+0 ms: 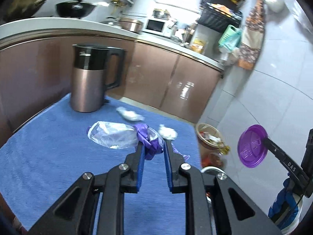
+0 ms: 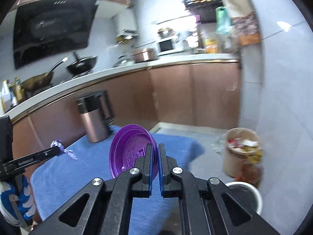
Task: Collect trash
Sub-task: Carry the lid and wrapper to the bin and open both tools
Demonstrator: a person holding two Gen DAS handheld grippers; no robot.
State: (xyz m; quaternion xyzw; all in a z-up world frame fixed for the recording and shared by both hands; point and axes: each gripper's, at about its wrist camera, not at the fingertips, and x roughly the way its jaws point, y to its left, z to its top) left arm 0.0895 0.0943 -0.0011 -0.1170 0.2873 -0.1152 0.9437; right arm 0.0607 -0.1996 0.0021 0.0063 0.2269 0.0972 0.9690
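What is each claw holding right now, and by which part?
The left claw pinches the purple wrapper by its crumpled middle. The right claw grips the purple lid by its rim, edge-on between the jaws.

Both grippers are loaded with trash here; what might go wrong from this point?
The left gripper pinches only the purple wrapper; the clear bag trailing from it might snag or slip free. The right gripper holds the purple lid by its edge, so it may twist out before reaching the trash bin.
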